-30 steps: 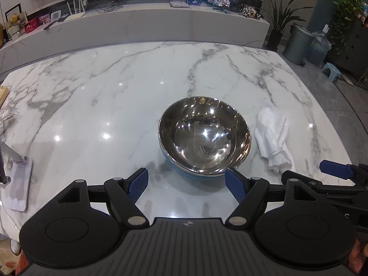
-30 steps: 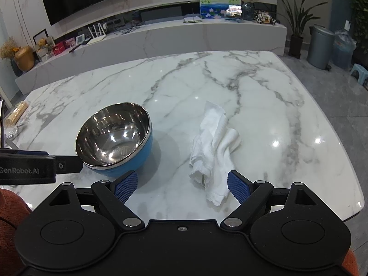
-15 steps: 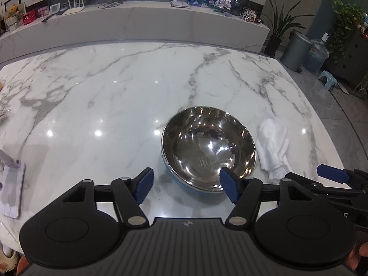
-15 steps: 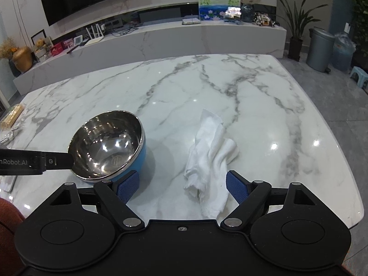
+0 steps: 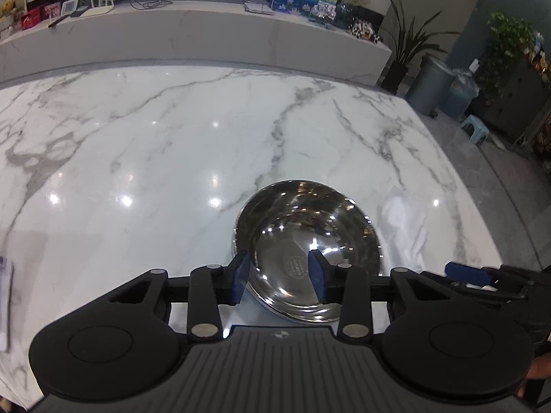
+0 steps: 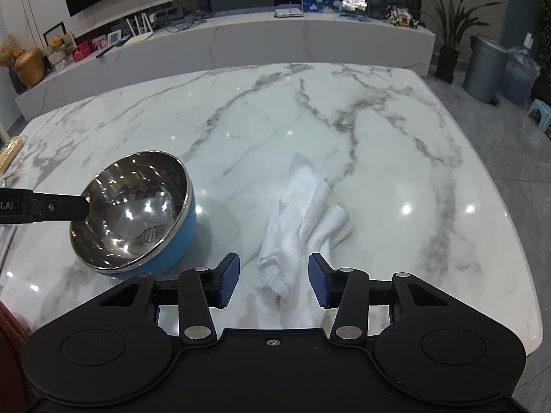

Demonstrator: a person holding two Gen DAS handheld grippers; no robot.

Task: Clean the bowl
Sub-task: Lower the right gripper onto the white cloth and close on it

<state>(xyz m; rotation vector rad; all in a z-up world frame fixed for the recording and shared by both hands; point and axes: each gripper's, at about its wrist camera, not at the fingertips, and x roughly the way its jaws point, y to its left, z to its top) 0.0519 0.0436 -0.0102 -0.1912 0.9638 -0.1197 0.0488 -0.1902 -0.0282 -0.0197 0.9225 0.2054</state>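
both grippers have come forward and narrowed since a second ago. the left gripper (image 5: 279, 277) is closing astride the near rim of the steel bowl (image 5: 306, 241), pads not yet touching it. the right gripper (image 6: 273, 280) is closing around the crumpled white cloth (image 6: 299, 220), not yet pinching it. both sit on the marble table (image 6: 344, 130); the cloth's near end is hidden behind the gripper body.

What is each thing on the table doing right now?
Steel bowl: upright, tilted, empty, left gripper closing across its near rim.
White cloth: crumpled on the marble table, its near end between the closing right gripper pads, which do not yet press it.
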